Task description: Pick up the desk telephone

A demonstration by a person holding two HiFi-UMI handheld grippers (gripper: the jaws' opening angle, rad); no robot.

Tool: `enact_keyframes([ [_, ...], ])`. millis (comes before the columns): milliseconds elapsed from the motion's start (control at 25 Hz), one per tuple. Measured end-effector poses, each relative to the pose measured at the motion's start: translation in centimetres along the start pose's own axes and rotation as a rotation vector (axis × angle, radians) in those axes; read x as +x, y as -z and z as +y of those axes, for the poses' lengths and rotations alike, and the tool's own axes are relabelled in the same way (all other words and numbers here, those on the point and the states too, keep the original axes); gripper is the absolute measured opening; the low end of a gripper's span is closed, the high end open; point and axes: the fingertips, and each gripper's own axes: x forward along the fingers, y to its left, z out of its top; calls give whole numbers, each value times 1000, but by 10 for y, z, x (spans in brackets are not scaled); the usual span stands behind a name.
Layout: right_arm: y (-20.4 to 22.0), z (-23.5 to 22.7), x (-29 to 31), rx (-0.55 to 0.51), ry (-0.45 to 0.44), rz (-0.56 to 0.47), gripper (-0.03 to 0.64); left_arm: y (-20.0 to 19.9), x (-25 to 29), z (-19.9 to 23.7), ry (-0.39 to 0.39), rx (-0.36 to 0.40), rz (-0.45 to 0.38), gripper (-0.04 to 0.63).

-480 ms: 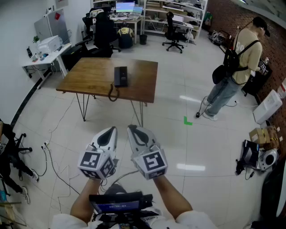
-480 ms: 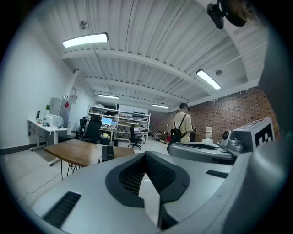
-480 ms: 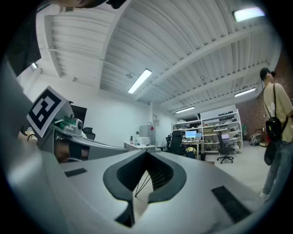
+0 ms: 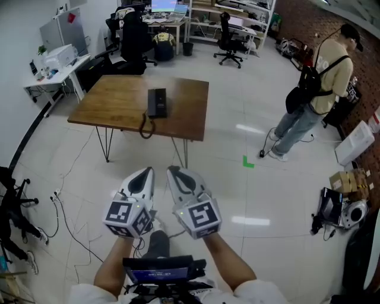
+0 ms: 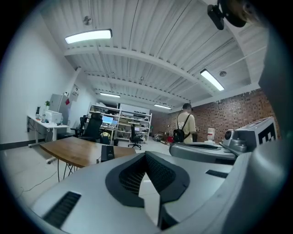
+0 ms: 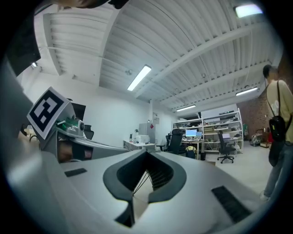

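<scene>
Since the earlier frame the wooden table [image 4: 113,101] sits a little larger and lower in the head view, and the room's far edge has slid up. The two grippers keep the same spot in front of the person.

Nearest, a small screen [image 4: 157,274] sits at the person's chest, with both forearms reaching forward over it. The left gripper [image 4: 145,176] and the right gripper [image 4: 176,176] are side by side above the white floor, pointing level toward the table. Each has its jaws pressed together with nothing between them, as both gripper views show. Their marker cubes [image 4: 127,217] face up toward the camera.

Loose cables [image 4: 71,219] trail over the floor at the left, and a green tape mark [image 4: 248,161] lies on the tiles at the right.

Beyond, well apart from both grippers, the desk telephone [image 4: 157,101] lies flat near the middle of the table, and its cord [image 4: 144,124] loops over the near edge. A person with a dark backpack [image 4: 323,83] stands to the right of the table. At the far wall are office chairs [image 4: 228,35], shelves [image 4: 237,12] and a white desk [image 4: 56,65] with equipment on it.
</scene>
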Motion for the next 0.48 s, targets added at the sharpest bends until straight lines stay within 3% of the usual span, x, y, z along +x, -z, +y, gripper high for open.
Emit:
enact_keyframes([
  [480,13,-51,112,11,28,39,5,4,98,80,15,-28,29,0],
])
